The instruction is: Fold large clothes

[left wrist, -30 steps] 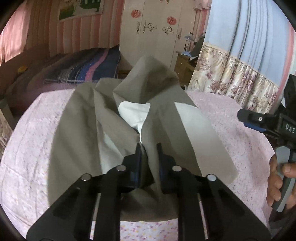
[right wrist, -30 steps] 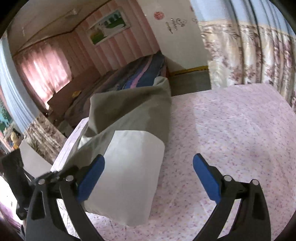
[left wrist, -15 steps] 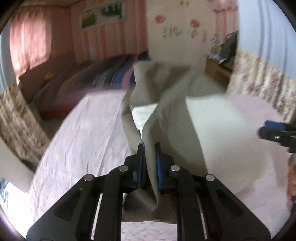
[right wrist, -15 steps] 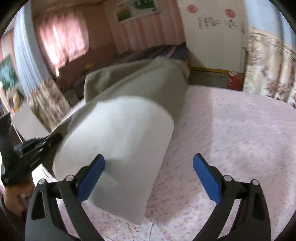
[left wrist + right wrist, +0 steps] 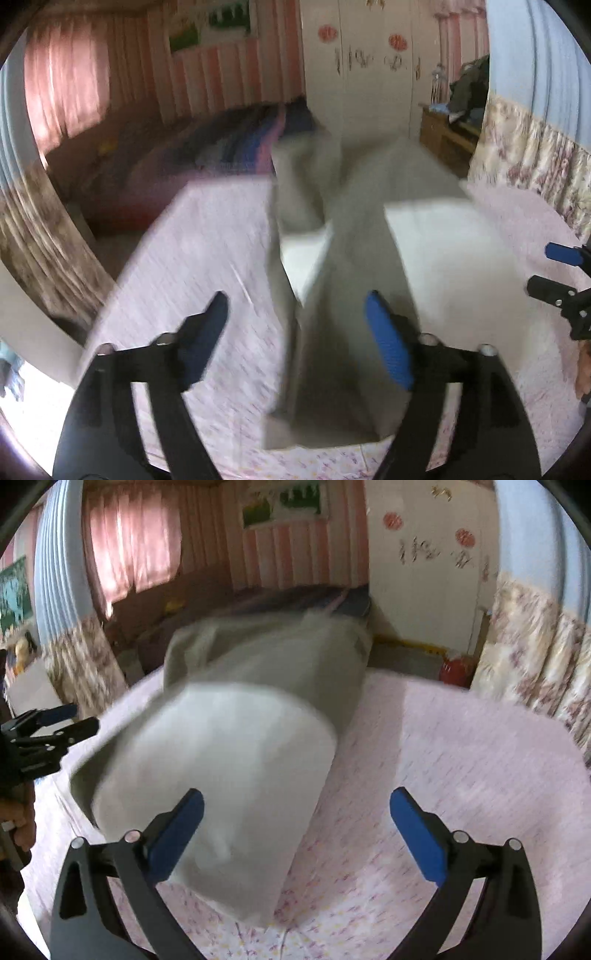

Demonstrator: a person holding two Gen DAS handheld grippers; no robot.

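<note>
A large grey-beige garment (image 5: 354, 258) with a white lining lies folded lengthwise on a table with a pink floral cloth (image 5: 207, 258). My left gripper (image 5: 295, 332) is open and empty just above the garment's near end. In the right wrist view the garment (image 5: 240, 738) lies left of centre, its white lining up. My right gripper (image 5: 295, 830) is open and empty at the garment's near right edge. It also shows at the right edge of the left wrist view (image 5: 557, 273). The left gripper shows at the left of the right wrist view (image 5: 55, 723). Both views are blurred.
A bed with a striped dark blanket (image 5: 229, 147) stands beyond the table. A floral curtain (image 5: 535, 166) hangs at the right. A wooden cabinet (image 5: 447, 140) and a white wardrobe (image 5: 369, 74) stand behind. A red canister (image 5: 456, 670) sits on the floor.
My left gripper has opened and let go of the garment, which has dropped onto the table. Both cameras have swung; the right gripper stays open.
</note>
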